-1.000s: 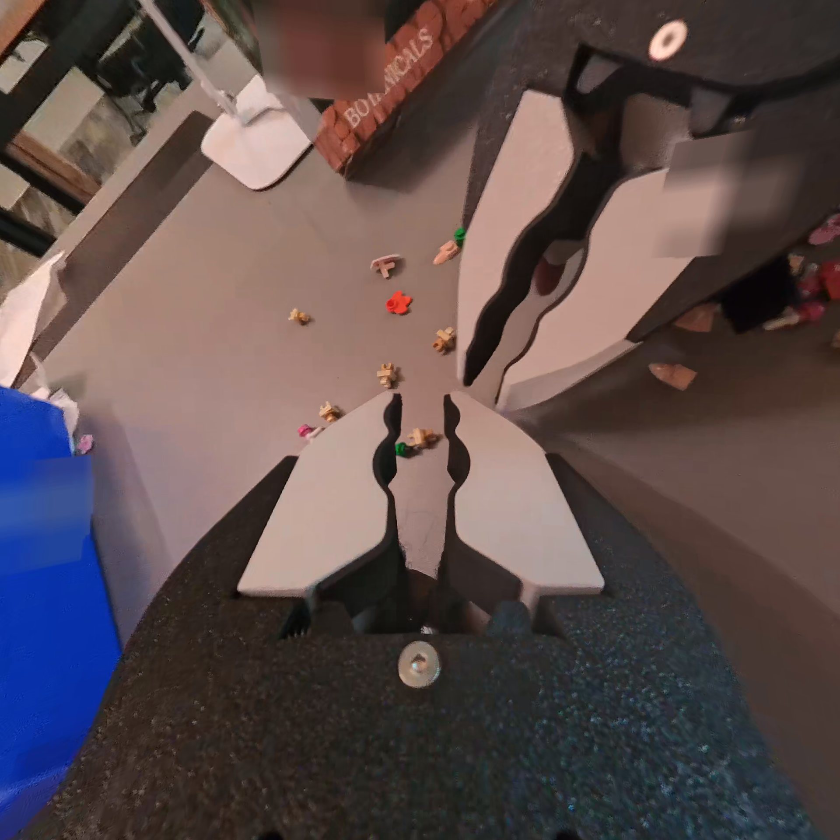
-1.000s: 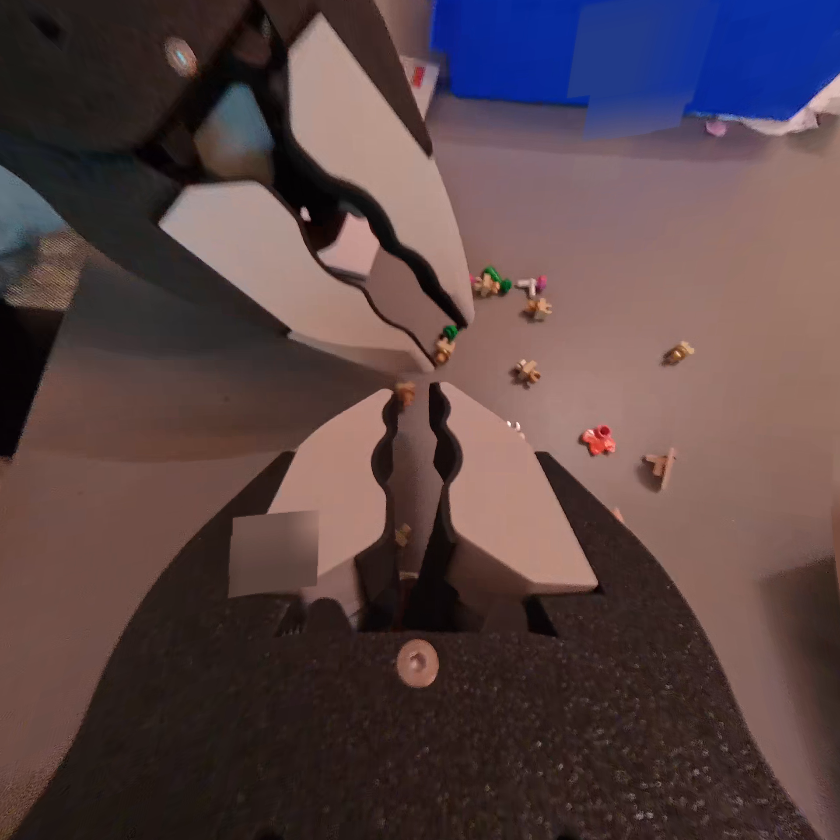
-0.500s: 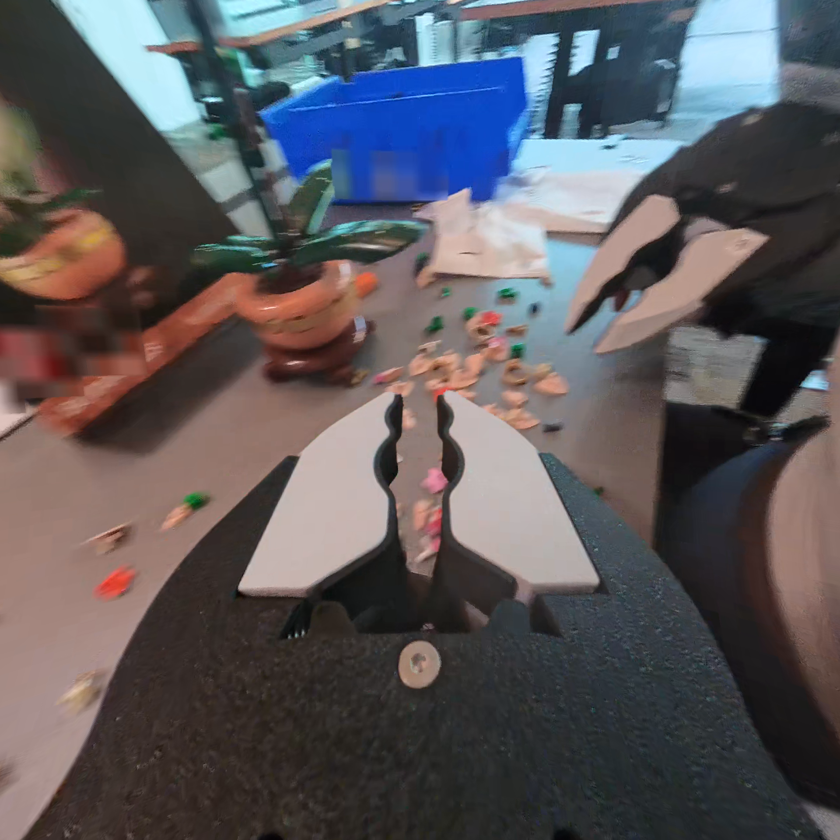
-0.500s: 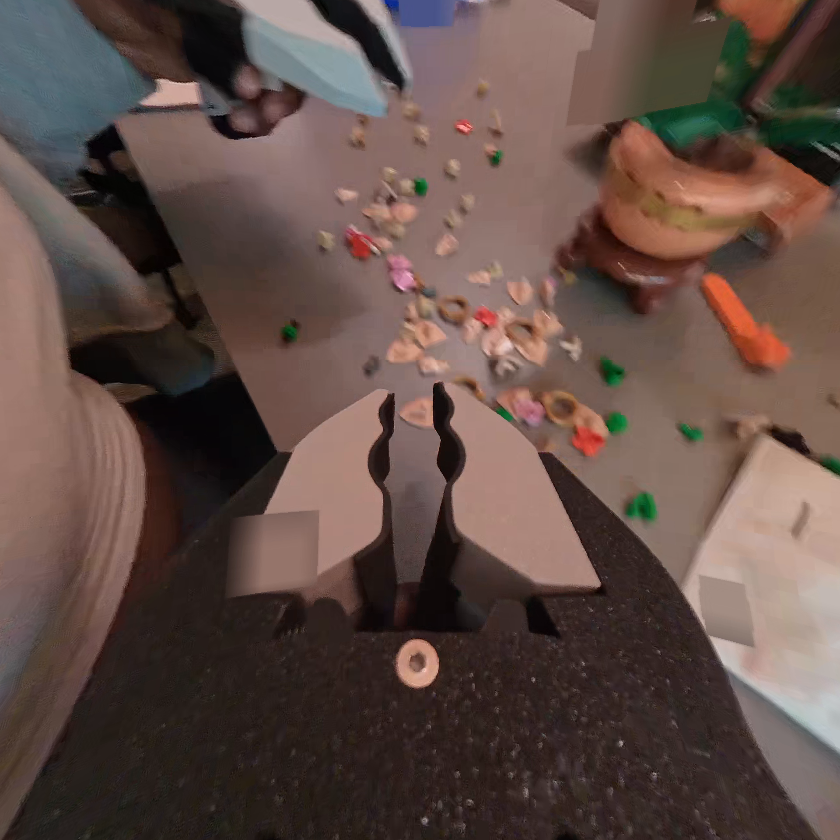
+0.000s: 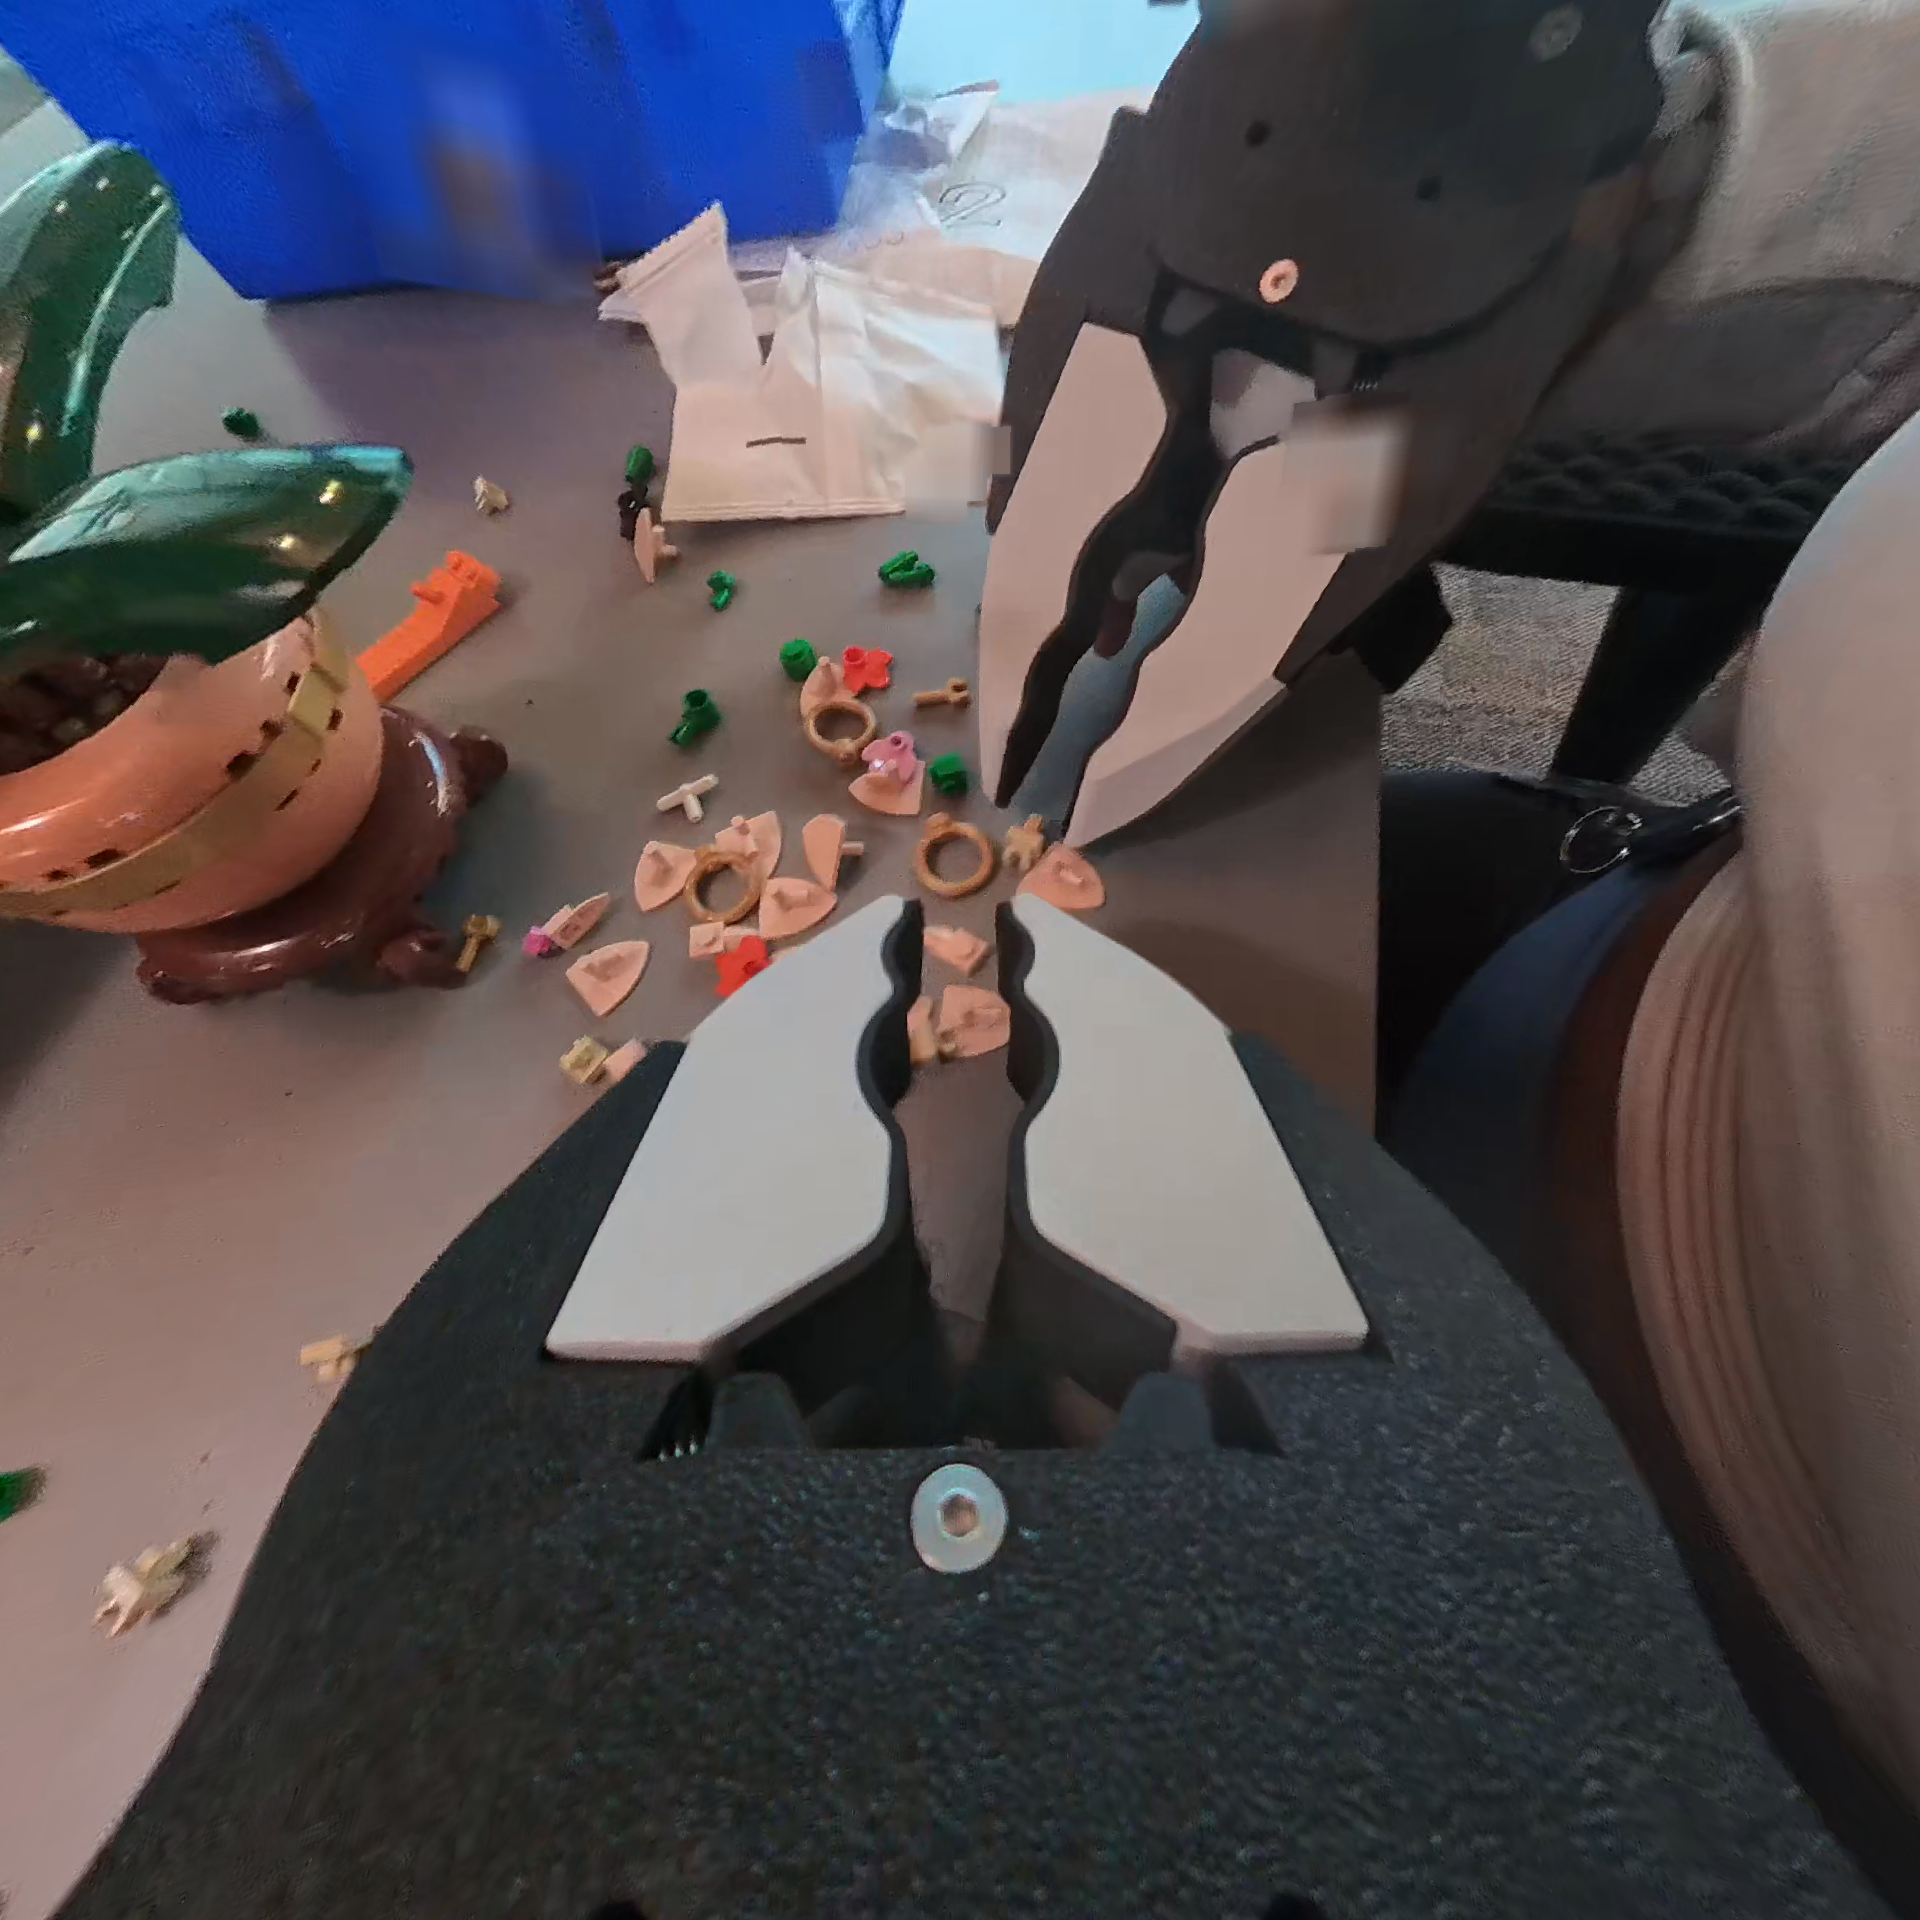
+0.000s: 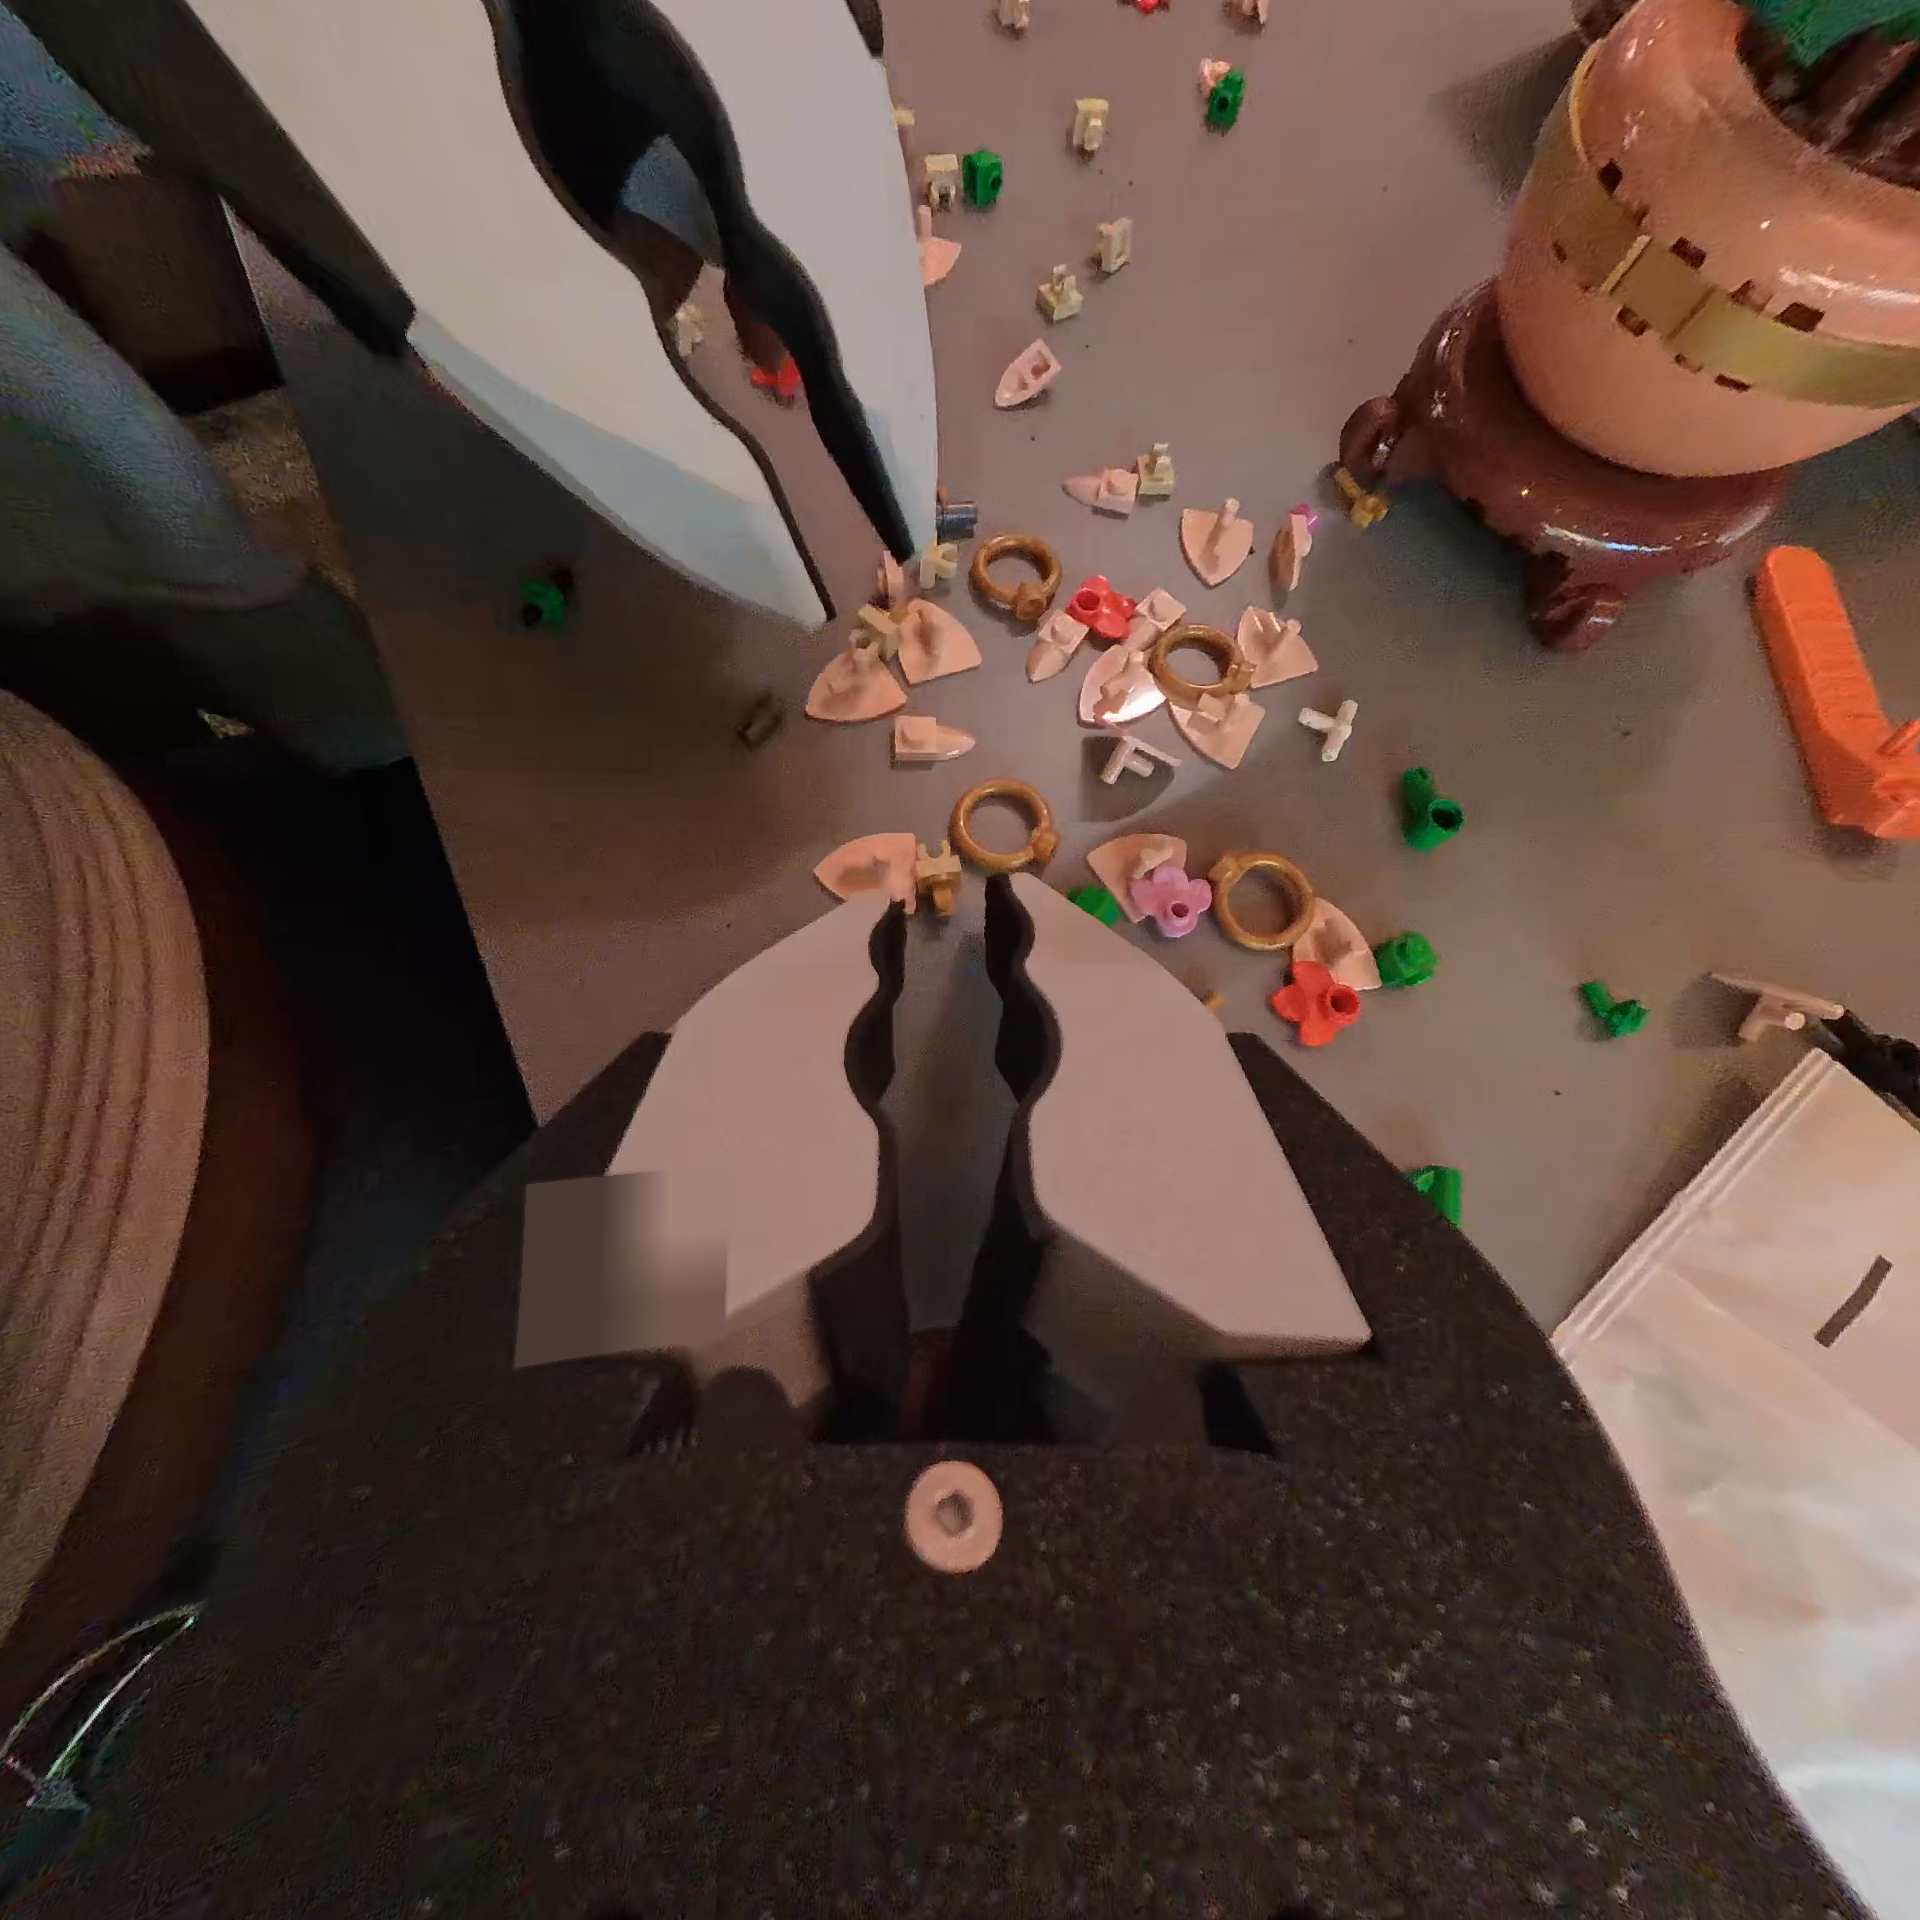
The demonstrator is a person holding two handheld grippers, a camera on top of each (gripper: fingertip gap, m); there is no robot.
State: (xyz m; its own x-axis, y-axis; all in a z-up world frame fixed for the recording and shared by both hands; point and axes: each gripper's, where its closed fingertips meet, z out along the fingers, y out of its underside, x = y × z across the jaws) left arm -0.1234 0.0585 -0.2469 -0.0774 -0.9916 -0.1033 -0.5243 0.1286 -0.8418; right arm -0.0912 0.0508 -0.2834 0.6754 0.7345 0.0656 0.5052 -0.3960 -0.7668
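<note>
A pile of small toy brick pieces lies on the grey table (image 5: 260, 1143): peach petals (image 5: 971, 1023), gold rings (image 5: 954, 854), red, pink and green bits. My left gripper (image 5: 958, 920) is open a narrow gap and empty, low over peach petals at the pile's near edge. My right gripper (image 6: 948, 899) is also open a narrow gap and empty. Its tips are right at a tan clip piece (image 6: 938, 873), beside a gold ring (image 6: 1000, 824) and a peach petal (image 6: 862, 868). The two grippers point tip to tip: the right one (image 5: 1039, 816) shows in the left wrist view, the left one (image 6: 868, 577) in the right wrist view.
A brick-built peach pot on a brown stand (image 5: 187, 790) (image 6: 1714, 270) with green leaves (image 5: 187, 551) stands beside the pile. An orange piece (image 6: 1829, 686), white paper bags (image 5: 821, 416) (image 6: 1766, 1455) and a blue bin (image 5: 416, 125) lie beyond. The table edge (image 5: 1377, 987) and a person's body (image 5: 1818, 1143) are close. My hands' fingertips stand some 5 cm from each other. From either gripper's tips it is about 20 cm to the orange piece (image 6: 1829, 686). It is also in sight in the left wrist view (image 5: 403, 650).
Both grippers have swung away from a sparse scatter of small pieces to the dense pile by the pot and dropped low, tips facing each other. The finger gaps look unchanged.
</note>
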